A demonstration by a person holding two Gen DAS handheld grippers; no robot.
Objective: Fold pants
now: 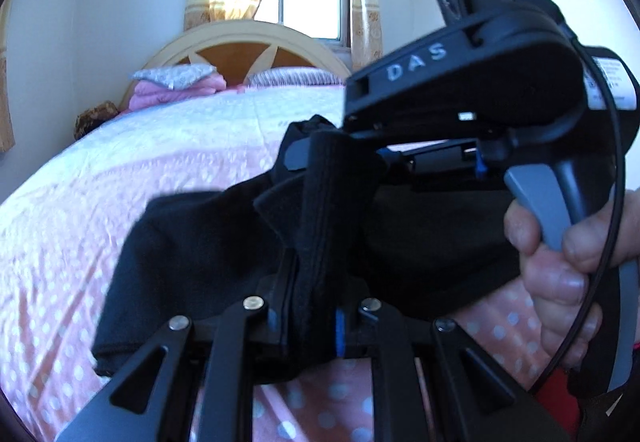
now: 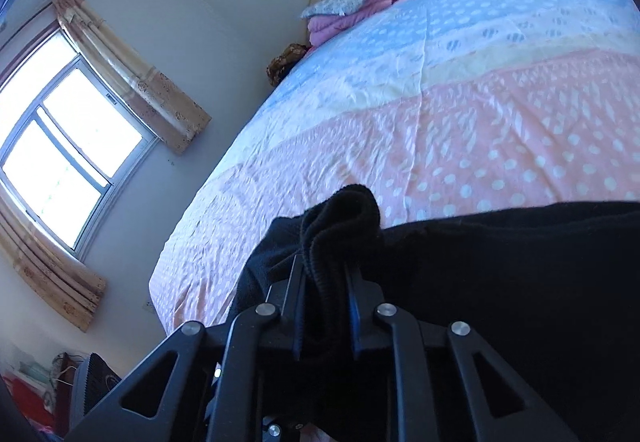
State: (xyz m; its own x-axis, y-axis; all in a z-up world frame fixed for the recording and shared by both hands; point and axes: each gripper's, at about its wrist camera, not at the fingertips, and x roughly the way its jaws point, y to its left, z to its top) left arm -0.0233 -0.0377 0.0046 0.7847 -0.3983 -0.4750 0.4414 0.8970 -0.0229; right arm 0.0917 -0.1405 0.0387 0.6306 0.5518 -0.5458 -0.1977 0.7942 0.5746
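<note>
The black, soft knit pants (image 1: 208, 242) hang bunched above the bed with the pink, yellow and blue dotted cover (image 1: 120, 169), lifted rather than laid flat. The left hand-held gripper (image 1: 308, 282) is pinched on a thick fold of the cloth; the right hand-held gripper (image 2: 326, 282) clamps a ribbed edge, probably the waistband or a cuff. No neat fold shows yet. By my reading the work is early: the pants are gripped at two points, and spreading, folding and laying down remain.
</note>
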